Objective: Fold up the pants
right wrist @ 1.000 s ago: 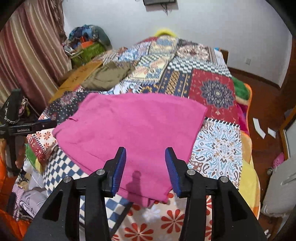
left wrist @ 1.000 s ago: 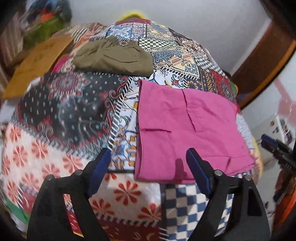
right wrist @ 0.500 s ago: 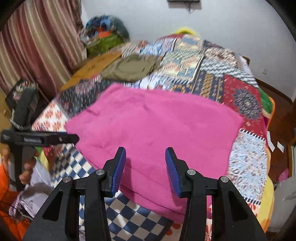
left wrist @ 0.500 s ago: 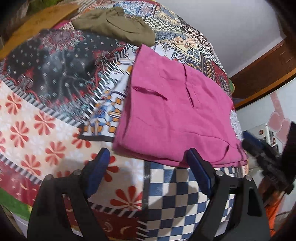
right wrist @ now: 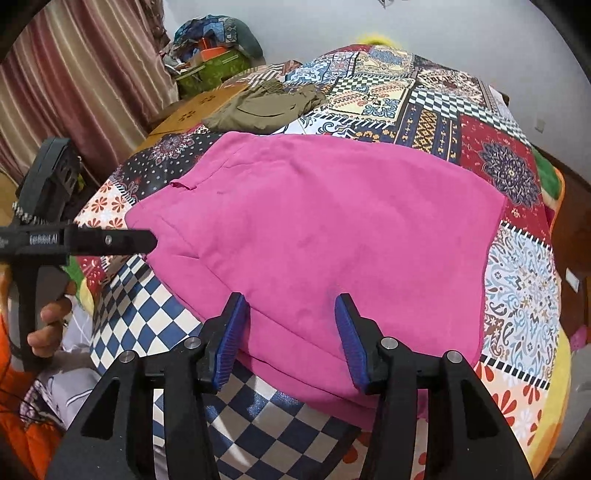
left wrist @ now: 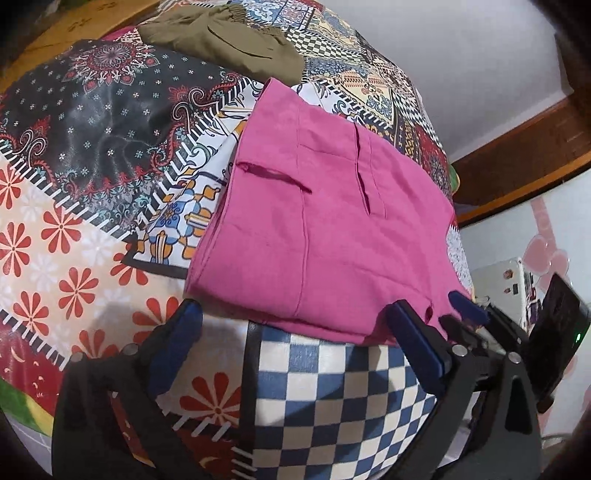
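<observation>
On bed [right wrist: 436, 96], near edge, pink pants [right wrist: 332, 229] laid folded. Left tongs [left wrist: 291, 332] being opened wide, empty; right tongs [right wrist: 291, 332] being opened, hem between, unpinched. Risk judged: only top layer caught, fold skewed.

Patchwork-quilted bed [right wrist: 443, 122] fills the view ahead. Striped curtain [right wrist: 85, 88] far left, white wall [right wrist: 461, 33] beyond. Wooden floor [right wrist: 569, 206] right.

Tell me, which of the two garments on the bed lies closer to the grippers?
The bright pink pants, spread flat at the quilt's near edge just ahead of both grippers. The olive-green garment lies crumpled farther back on the patchwork quilt.
</observation>
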`<state>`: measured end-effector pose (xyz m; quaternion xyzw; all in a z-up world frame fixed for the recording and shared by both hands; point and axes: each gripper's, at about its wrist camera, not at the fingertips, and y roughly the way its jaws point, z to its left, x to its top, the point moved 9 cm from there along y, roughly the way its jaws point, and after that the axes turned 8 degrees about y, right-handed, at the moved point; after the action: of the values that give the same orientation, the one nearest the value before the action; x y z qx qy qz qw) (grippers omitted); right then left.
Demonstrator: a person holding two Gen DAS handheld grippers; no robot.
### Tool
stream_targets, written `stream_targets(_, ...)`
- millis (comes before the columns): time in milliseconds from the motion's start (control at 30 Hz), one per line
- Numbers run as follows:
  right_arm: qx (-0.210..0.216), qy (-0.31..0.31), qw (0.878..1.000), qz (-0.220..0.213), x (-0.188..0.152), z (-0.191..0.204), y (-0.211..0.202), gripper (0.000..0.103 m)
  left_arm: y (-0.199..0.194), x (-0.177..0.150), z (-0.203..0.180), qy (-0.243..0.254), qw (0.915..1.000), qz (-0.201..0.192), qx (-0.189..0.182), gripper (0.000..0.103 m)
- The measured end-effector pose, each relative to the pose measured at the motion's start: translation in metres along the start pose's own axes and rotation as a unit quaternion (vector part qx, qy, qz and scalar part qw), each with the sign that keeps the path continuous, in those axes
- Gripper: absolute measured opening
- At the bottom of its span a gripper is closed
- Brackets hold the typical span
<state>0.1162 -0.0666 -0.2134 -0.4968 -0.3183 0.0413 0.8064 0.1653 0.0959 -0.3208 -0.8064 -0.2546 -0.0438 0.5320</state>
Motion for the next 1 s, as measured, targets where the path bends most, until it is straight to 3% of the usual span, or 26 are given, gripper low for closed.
stream_targets(233, 0.003, 0.000, 1.000, 0.000, 0.000, -0.002, 0.000, 0.046, 0.004, 0.020, -0.004, -0.014, 0.9997, -0.018, -0.004, 0.101)
stream_targets(300, 0.003, 0.000, 1.000, 0.000, 0.000, -0.001, 0.000, 0.046, 0.005, 0.024, -0.006, -0.013, 0.9996, -0.024, 0.000, 0.094)
stream_targets(333, 0.003, 0.000, 1.000, 0.000, 0.001, -0.002, 0.000, 0.046, 0.006, 0.026, -0.007, -0.006, 0.9996, -0.027, 0.010, 0.086)
stream_targets(500, 0.006, 0.003, 1.000, -0.001, 0.001, -0.002, 0.000, 0.047, 0.005, 0.030, -0.004, 0.006, 0.9986, -0.037, 0.038, 0.070)
stream_targets(567, 0.006, 0.003, 1.000, -0.001, 0.001, -0.002, 0.000, 0.047, 0.002, 0.030, 0.000, 0.007, 0.9978, -0.045, 0.048, 0.056)
stream_targets(633, 0.006, 0.003, 1.000, -0.001, 0.001, -0.002, 0.000, 0.048, -0.001, 0.031, 0.001, 0.011, 0.9972, -0.051, 0.054, 0.049)
stream_targets(767, 0.007, 0.004, 1.000, -0.001, 0.001, -0.003, 0.000, 0.048, -0.006, 0.032, -0.003, 0.042, 0.9949, -0.061, 0.069, 0.034)
stream_targets(1000, 0.004, 0.008, 1.000, 0.002, 0.001, -0.005, 0.001, 0.052, -0.023, 0.036, -0.023, 0.110, 0.9836, -0.100, 0.102, 0.022)
